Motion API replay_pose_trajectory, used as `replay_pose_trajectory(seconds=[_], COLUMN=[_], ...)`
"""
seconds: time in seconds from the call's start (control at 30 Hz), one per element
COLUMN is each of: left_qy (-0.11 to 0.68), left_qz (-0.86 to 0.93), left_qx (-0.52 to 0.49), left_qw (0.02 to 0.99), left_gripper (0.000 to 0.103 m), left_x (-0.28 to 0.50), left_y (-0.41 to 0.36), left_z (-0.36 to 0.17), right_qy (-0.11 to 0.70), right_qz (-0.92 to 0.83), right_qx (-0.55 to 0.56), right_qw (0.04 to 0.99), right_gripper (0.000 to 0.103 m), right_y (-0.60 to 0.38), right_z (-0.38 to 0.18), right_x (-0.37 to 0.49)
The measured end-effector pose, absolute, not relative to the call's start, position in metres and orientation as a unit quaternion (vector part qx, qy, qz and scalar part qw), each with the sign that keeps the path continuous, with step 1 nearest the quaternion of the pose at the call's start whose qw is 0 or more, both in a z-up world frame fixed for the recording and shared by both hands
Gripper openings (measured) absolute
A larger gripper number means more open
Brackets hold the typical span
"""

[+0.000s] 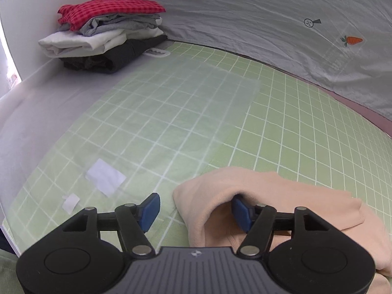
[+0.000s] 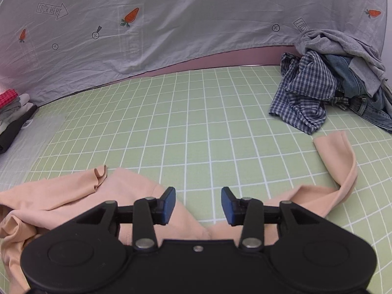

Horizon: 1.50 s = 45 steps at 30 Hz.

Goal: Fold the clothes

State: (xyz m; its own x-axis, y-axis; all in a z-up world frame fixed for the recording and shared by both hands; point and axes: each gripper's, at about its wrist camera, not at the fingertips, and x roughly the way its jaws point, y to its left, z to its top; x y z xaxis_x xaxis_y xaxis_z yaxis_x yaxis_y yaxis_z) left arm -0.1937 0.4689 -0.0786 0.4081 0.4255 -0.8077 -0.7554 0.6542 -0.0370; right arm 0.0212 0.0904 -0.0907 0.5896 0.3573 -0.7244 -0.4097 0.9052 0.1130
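The peach long-sleeved top [image 2: 73, 196] lies rumpled on the green grid sheet [image 2: 196, 122], close under both tongs. One sleeve [image 2: 343, 166] trails off toward the unsorted heap of clothes [image 2: 330, 80]; a bunched cuff [image 2: 100, 172] sits on the side nearer the folded stack [image 1: 105, 31].

The left tongs [image 1: 193, 212] are spread wide, one blue pad [image 1: 241, 214] tucked under a raised fold of the top, the other on bare sheet. The right tongs [image 2: 198, 204] are likewise released, over the gap between body and sleeve.

Closing now, the left pair may pinch several layers at once, or catch the sheet too, and drag a crease into the fold. The stray sleeve, so near the heap, could snag the checked shirt [image 2: 301, 98] if swept carelessly.
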Motion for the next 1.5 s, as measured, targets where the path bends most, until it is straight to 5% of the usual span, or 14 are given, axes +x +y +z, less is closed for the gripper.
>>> replay_pose_trajectory(seconds=[0.1, 0.73, 0.87, 0.93, 0.97, 1.07, 1.13, 1.2, 1.4, 1.5], left_qy=[0.411, 0.476, 0.471, 0.461, 0.454, 0.417, 0.386, 0.348, 0.139, 0.204], left_qz=[0.361, 0.248, 0.270, 0.282, 0.287, 0.296, 0.305, 0.315, 0.371, 0.437], left_qx=[-0.176, -0.152, -0.171, -0.189, -0.201, -0.252, -0.285, -0.319, -0.536, -0.487], left_qw=[0.818, 0.830, 0.822, 0.820, 0.819, 0.822, 0.822, 0.823, 0.746, 0.728], left_gripper=[0.070, 0.069, 0.041, 0.017, 0.016, 0.011, 0.010, 0.010, 0.013, 0.014], left_x=[-0.184, -0.130, -0.130, -0.132, -0.134, -0.142, -0.147, -0.157, -0.225, -0.223], left_y=[0.471, 0.476, 0.485, 0.492, 0.497, 0.513, 0.526, 0.539, 0.591, 0.601], left_z=[-0.080, -0.121, -0.123, -0.121, -0.120, -0.111, -0.102, -0.092, -0.089, -0.094], right_qy=[0.407, 0.460, 0.470, 0.474, 0.477, 0.475, 0.470, 0.459, 0.424, 0.420], right_qz=[0.194, 0.237, 0.259, 0.270, 0.276, 0.296, 0.311, 0.318, 0.272, 0.253], right_qx=[-0.031, -0.021, -0.027, -0.030, -0.032, -0.049, -0.069, -0.085, -0.085, -0.073], right_qw=[0.892, 0.855, 0.843, 0.837, 0.834, 0.827, 0.823, 0.825, 0.859, 0.869], right_gripper=[0.052, 0.059, 0.062, 0.062, 0.062, 0.050, 0.012, 0.002, 0.001, 0.001], right_y=[0.094, 0.149, 0.167, 0.177, 0.181, 0.191, 0.195, 0.196, 0.178, 0.166], right_z=[-0.097, -0.127, -0.135, -0.139, -0.140, -0.142, -0.142, -0.141, -0.129, -0.127], right_x=[0.025, 0.053, 0.064, 0.070, 0.073, 0.076, 0.076, 0.075, 0.083, 0.091])
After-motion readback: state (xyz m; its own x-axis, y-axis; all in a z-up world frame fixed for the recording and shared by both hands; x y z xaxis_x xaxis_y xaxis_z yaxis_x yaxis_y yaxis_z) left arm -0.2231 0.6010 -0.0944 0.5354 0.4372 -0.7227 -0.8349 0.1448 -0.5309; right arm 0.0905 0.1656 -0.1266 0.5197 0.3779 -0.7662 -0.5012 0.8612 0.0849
